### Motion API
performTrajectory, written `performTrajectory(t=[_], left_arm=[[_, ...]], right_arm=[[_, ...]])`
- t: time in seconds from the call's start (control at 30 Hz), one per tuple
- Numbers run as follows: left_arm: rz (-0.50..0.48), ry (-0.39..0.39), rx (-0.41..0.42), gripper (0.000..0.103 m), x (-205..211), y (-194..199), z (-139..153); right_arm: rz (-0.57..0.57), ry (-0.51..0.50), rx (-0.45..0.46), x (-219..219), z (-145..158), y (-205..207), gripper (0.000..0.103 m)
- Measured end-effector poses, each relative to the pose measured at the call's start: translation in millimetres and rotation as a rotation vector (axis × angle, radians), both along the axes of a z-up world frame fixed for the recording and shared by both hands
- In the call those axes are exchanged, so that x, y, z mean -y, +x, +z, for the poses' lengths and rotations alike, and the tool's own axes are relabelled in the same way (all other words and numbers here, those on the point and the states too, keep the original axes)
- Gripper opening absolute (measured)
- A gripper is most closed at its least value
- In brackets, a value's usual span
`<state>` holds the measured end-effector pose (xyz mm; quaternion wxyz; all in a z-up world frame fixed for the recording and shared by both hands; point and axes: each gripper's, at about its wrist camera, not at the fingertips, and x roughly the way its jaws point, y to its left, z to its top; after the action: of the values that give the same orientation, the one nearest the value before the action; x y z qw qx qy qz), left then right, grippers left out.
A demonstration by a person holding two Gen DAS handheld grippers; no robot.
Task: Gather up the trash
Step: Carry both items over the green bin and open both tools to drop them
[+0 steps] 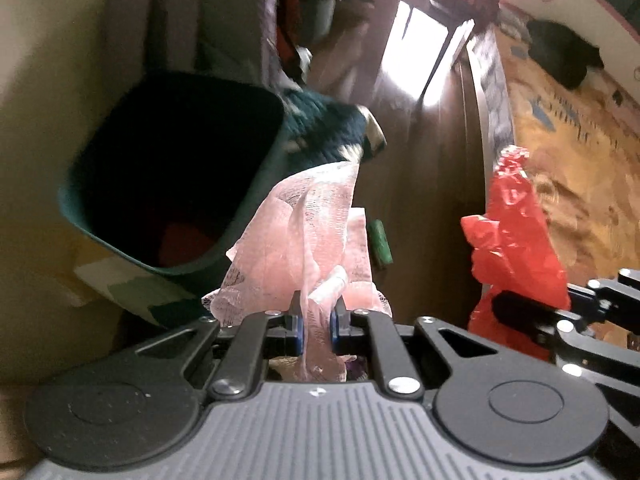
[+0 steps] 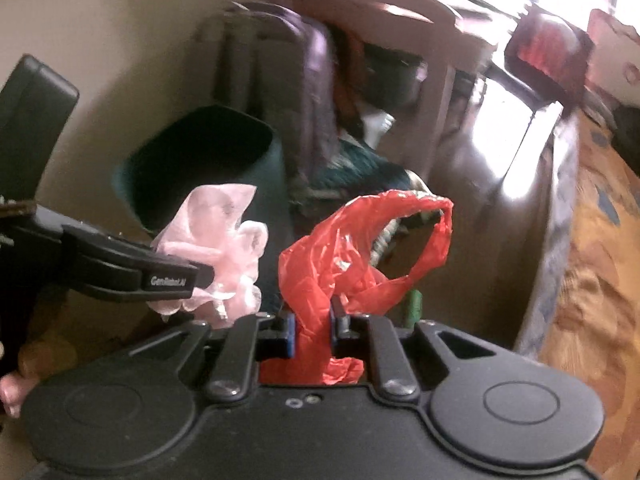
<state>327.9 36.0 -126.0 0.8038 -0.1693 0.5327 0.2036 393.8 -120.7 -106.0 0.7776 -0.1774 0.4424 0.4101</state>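
Observation:
My left gripper (image 1: 318, 316) is shut on a pink mesh net (image 1: 308, 224), which stands up from the jaws just right of a dark green trash bin (image 1: 168, 168). The bin's open mouth faces me, with something red inside. My right gripper (image 2: 313, 320) is shut on a red plastic bag (image 2: 352, 256), whose handle loops up to the right. In the right wrist view the left gripper (image 2: 200, 276) with the pink net (image 2: 224, 240) sits in front of the bin (image 2: 200, 160). In the left wrist view the red bag (image 1: 516, 240) hangs at the right.
The bin stands against a beige wall (image 1: 48, 60) by a dark green knitted cloth (image 1: 324, 128). A small green object (image 1: 380, 244) lies on the brown floor (image 1: 432, 160). A bed with an orange patterned cover (image 1: 572, 140) runs along the right. Cluttered furniture (image 2: 360, 60) stands behind.

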Motion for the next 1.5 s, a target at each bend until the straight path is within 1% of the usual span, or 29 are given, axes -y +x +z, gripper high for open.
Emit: performTrajectory(t=[0.17, 0.23, 0.37, 0.43, 0.5, 0.63, 0.7, 0.83, 0.9, 1.0, 1.07, 1.17, 1.27, 1.37, 1.43, 1.5], left_arm=[[0.045, 0.041, 0.062, 0.011, -43, -18, 36], [0.057, 0.061, 0.076, 0.011, -62, -21, 44], [0.077, 0.075, 0.087, 0.011, -102, -24, 49], [0.083, 0.088, 0.077, 0.011, -121, -25, 46], [0.095, 0.078, 0.064, 0.011, -140, -25, 40], [0.125, 0.034, 0.019, 0.011, -175, -21, 18], [0.135, 0.023, 0.001, 0.011, -186, -17, 7], [0.148, -0.028, -0.031, 0.011, -205, -8, -16], [0.142, -0.033, -0.046, 0.011, -208, -2, -25], [0.143, -0.070, -0.062, 0.011, -211, 9, -39], [0.136, -0.078, -0.075, 0.011, -209, 15, -48], [0.112, -0.075, -0.101, 0.011, -206, 25, -58], [0.104, -0.101, -0.132, 0.011, -206, 30, -65], [0.107, -0.111, -0.134, 0.012, -204, 30, -71], [0.109, -0.132, -0.136, 0.014, -204, 29, -74], [0.115, -0.150, -0.131, 0.024, -206, 27, -76]], right_arm=[[0.074, 0.033, 0.040, -47, 30, -10, 0.014], [0.107, 0.056, 0.048, -69, 38, -12, 0.015], [0.166, 0.080, 0.062, -115, 44, -13, 0.015], [0.188, 0.081, 0.072, -137, 44, -13, 0.015], [0.213, 0.082, 0.075, -159, 39, -12, 0.015], [0.236, 0.060, 0.058, -192, 22, -10, 0.015], [0.256, 0.043, 0.055, -207, 12, -12, 0.015], [0.278, -0.010, 0.058, -230, -14, -15, 0.016], [0.273, -0.042, 0.060, -236, -25, -15, 0.016], [0.260, -0.088, 0.062, -242, -39, -13, 0.019], [0.253, -0.106, 0.059, -244, -46, -12, 0.021], [0.256, -0.121, 0.063, -243, -49, -14, 0.021], [0.266, -0.125, 0.062, -243, -51, -14, 0.024], [0.270, -0.117, 0.066, -237, -48, -14, 0.027], [0.268, -0.105, 0.060, -232, -46, -14, 0.031], [0.265, -0.087, 0.044, -225, -42, -15, 0.037]])
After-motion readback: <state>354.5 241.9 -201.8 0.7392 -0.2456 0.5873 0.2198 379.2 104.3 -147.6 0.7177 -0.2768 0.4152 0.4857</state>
